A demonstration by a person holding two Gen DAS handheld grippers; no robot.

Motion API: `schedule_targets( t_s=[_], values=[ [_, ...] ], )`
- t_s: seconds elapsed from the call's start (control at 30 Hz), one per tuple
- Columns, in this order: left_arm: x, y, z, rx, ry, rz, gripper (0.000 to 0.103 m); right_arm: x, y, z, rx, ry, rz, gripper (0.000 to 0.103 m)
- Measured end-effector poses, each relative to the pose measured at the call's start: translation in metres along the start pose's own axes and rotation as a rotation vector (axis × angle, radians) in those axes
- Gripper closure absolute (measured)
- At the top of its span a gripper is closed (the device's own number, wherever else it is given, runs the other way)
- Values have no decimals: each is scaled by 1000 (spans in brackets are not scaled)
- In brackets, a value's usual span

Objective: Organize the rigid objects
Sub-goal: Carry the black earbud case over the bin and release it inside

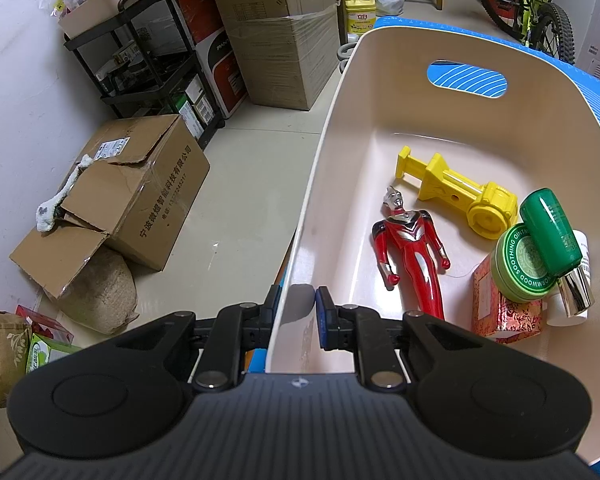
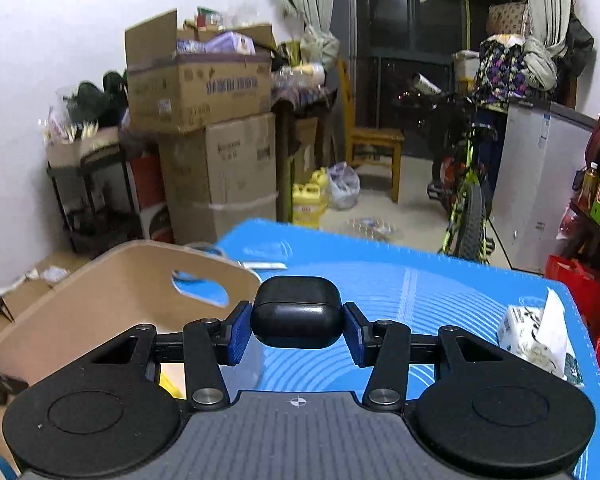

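A beige plastic bin (image 1: 380, 80) with a handle slot stands on a blue mat (image 2: 420, 280). In it lie a red toy figure (image 1: 410, 252), a yellow plastic toy (image 1: 456, 194), a green tin (image 1: 520, 264), a green bottle (image 1: 550, 232) and a red patterned box (image 1: 504, 312). My left gripper (image 1: 296, 304) is shut on the bin's near-left wall, one finger inside and one outside. My right gripper (image 2: 298, 326) is shut on a black earbud case (image 2: 298, 312), held above the mat just right of the bin (image 2: 112, 292).
A tissue pack (image 2: 536, 336) lies at the mat's right edge. Cardboard boxes (image 1: 140, 196) and a black shelf (image 1: 152, 72) stand on the floor to the left. A bicycle (image 2: 464, 184), a wooden chair (image 2: 374, 148) and yellow jugs (image 2: 308, 200) are beyond the mat.
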State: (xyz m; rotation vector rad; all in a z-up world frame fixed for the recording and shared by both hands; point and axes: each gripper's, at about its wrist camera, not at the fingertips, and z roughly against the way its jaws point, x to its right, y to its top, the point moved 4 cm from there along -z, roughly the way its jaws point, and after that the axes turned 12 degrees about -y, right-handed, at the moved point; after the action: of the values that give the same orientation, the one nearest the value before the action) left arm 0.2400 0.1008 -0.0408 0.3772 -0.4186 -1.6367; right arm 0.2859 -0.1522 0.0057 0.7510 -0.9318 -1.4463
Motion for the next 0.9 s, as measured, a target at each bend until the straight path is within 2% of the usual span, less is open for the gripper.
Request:
schedule_targets(
  t_s=[0.27,0.47,0.77,0.9],
  values=[
    [0,0,0,0,0,0,83,-32,21,13,35,62,-14,49],
    [0,0,0,0,-1,1,83,-68,18,11,12,112,20,49],
    [0,0,0,0,-2,1,83,-128,-3,8,-39,198,202,49],
    [0,0,0,0,-2,1,83,-144,-10,0,-76,218,239,50]
  ],
)
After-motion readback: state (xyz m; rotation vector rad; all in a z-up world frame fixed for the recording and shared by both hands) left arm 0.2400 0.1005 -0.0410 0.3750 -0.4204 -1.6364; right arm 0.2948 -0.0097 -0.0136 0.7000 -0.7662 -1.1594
